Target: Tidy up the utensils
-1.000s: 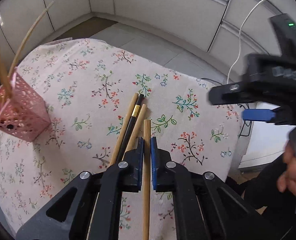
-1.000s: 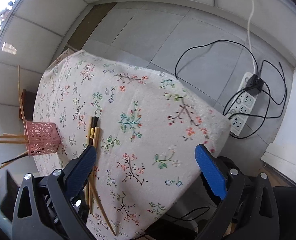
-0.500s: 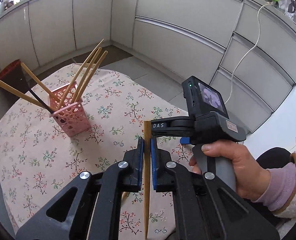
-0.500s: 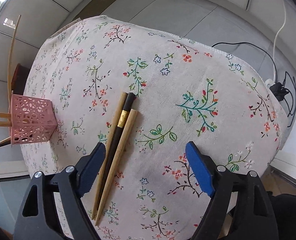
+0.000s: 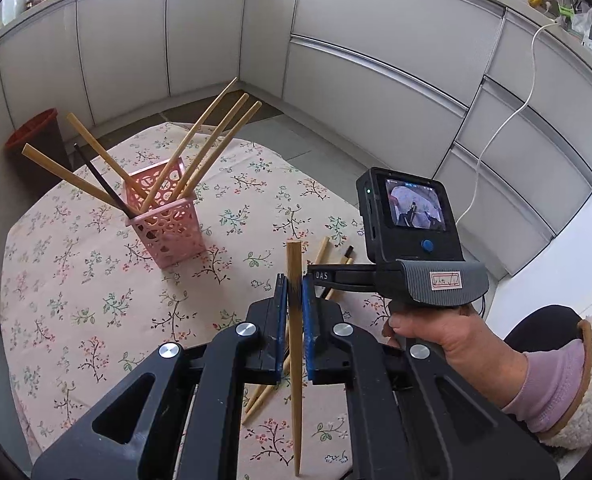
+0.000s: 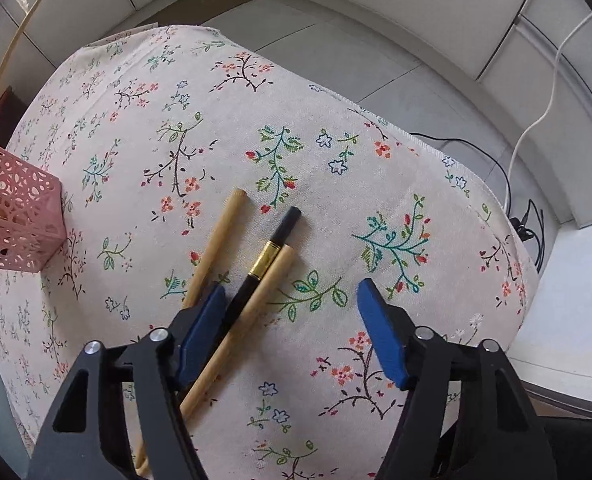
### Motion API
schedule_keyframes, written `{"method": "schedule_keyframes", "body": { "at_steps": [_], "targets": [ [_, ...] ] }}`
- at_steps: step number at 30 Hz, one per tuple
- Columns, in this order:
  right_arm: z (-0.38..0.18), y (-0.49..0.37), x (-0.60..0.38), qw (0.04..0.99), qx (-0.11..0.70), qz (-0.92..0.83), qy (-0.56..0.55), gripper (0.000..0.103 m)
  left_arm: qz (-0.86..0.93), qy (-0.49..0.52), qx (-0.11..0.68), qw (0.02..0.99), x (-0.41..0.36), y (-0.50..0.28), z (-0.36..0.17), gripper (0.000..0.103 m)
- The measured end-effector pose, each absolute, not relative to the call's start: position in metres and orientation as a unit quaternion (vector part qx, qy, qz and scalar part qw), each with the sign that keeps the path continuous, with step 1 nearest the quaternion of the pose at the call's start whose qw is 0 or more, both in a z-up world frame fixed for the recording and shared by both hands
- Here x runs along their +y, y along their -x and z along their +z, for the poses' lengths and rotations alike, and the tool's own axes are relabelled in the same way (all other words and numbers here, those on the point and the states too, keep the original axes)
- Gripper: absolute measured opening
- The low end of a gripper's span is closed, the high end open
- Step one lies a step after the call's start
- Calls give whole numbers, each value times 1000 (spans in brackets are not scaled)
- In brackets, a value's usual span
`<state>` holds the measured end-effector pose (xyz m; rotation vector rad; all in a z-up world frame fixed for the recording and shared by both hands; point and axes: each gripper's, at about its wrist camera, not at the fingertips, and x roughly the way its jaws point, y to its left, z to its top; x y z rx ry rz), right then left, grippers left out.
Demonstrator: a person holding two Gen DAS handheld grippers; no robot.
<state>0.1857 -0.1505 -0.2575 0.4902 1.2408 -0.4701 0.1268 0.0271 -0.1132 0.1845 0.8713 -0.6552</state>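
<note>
My left gripper (image 5: pixel 292 296) is shut on a wooden chopstick (image 5: pixel 295 364), held upright above the table. A pink perforated holder (image 5: pixel 168 220) with several chopsticks stands on the floral tablecloth ahead and to the left; its corner shows in the right wrist view (image 6: pixel 12 216). My right gripper (image 6: pixel 288 316) is open just above the table, over three loose chopsticks: two wooden chopsticks (image 6: pixel 220 236) (image 6: pixel 256 300) and a black chopstick with a gold band (image 6: pixel 268 252). The right gripper also shows in the left wrist view (image 5: pixel 412 248), right of the held chopstick.
The floral tablecloth (image 6: pixel 336 168) drops off at the table's right edge. A power strip with cables (image 6: pixel 528 224) lies on the floor beyond. A red bin (image 5: pixel 36 136) stands behind the table. White cabinets (image 5: pixel 376 80) line the walls.
My left gripper has lifted the wooden chopstick off the table and tilted up to face the holder. My right gripper has come down toward the three loose chopsticks.
</note>
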Motion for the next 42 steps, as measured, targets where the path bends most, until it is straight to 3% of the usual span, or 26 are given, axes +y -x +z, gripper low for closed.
{"method": "schedule_keyframes", "body": {
  "at_steps": [8, 16, 19, 21, 22, 29, 39, 42],
  "targets": [
    [-259, -155, -204, 732, 536, -160, -390, 60, -312, -87, 408, 853, 26, -124, -109, 7],
    [-257, -165, -175, 745, 564, -185, -303, 60, -315, -96, 407, 852, 22, -123, -112, 8],
    [-256, -167, -161, 760, 565, -195, -255, 50, -307, -93, 412, 853, 27, -126, -115, 8],
    [-255, -169, -158, 766, 564, -177, -252, 34, -297, -89, 428, 849, 31, -132, -119, 8],
    [-256, -170, -158, 764, 570, -175, -247, 20, -291, -87, 437, 846, 33, -135, -123, 8],
    [-259, -164, -179, 758, 557, -154, -302, 8, -226, -79, 528, 815, 48, -161, -164, 11],
    [-261, -166, -189, 758, 573, -153, -271, 11, -145, -84, 586, 793, 51, -190, -222, 23],
    [-258, -170, -179, 766, 571, -144, -258, 28, -128, -91, 583, 798, 45, -200, -233, 23]
  ]
}}
